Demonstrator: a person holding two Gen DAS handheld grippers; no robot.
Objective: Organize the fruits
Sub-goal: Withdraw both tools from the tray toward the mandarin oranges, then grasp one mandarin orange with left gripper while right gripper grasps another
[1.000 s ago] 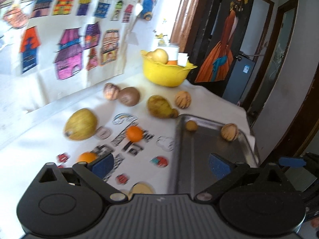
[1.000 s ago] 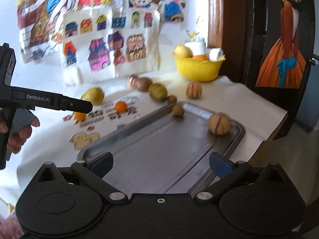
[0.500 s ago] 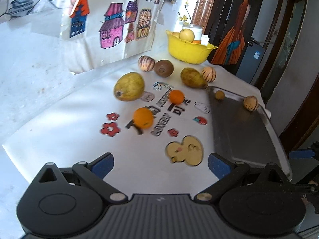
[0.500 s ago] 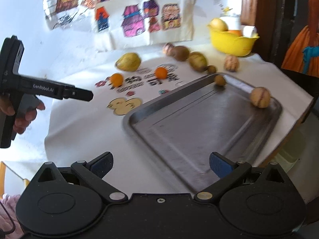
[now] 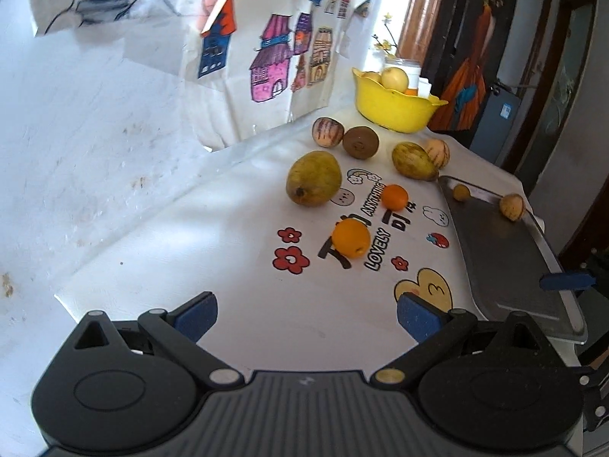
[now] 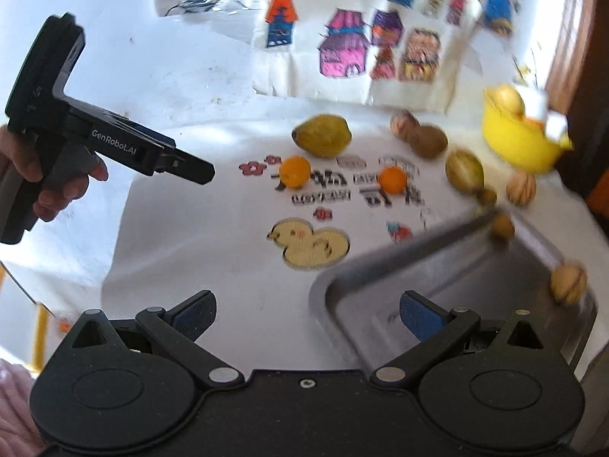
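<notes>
White tablecloth point(image 5: 236, 266); right view blurs tray point(image 6: 437, 266) fruit; both tools point(image 5: 306, 314) point(image 6: 308, 314) gape empty.

Left tool point(image 5: 306, 314) and right tool point(image 6: 306, 314) both spread wide, empty, held aloft

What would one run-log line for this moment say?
left gripper: open, empty | right gripper: open, empty | tray: two small fruits | oranges: on cloth

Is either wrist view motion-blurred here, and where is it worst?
Left wrist view: mostly sharp, the near orange and metal tray crisp, though the wall is washed out by bright light. Right wrist view: smeared toward the right, worst on the yellow bowl and tray rim.
</notes>
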